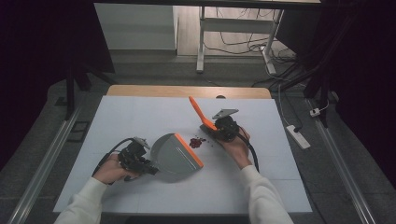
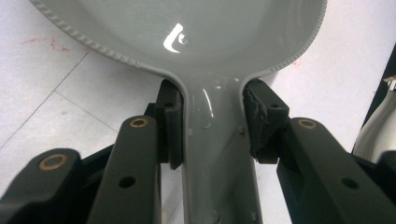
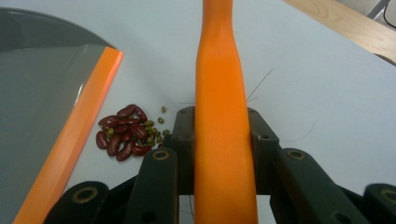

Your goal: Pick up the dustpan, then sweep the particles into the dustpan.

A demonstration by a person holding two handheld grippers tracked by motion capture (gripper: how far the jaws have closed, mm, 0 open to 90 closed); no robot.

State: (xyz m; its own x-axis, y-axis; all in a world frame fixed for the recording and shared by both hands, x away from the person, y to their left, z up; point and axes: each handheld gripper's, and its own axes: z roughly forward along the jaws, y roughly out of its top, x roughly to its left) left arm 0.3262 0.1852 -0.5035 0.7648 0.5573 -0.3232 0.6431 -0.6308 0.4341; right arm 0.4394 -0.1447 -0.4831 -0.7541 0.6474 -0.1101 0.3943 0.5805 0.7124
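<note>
High view, near edge: two white sleeves enter from the bottom onto the pale, matte table (image 1: 140, 116).
Left gripper (image 1: 140, 161): jaws clamped on the handle of the grey dustpan (image 1: 175, 156); in the left gripper view the black pads (image 2: 172, 123) press both sides of the smooth, glossy grey handle (image 2: 212, 154).
Dustpan shape: rounded scoop with ribbed rim, flat mouth edged by an orange strip (image 3: 77, 130); lies on the table, mouth toward the beans.
Beans (image 1: 197, 142): small heap of glossy dark-red kidney beans and tiny green ones (image 3: 123, 133), on the table just beside the orange strip, apart from it.
Right gripper (image 1: 219, 130): jaws gripping the brush handle (image 3: 222, 140), matte orange, narrow, flaring.
Brush (image 1: 201, 113): tilted up and away, just right of the beans.
Far edge: bare wood strip (image 1: 187, 91) of the tabletop.
</note>
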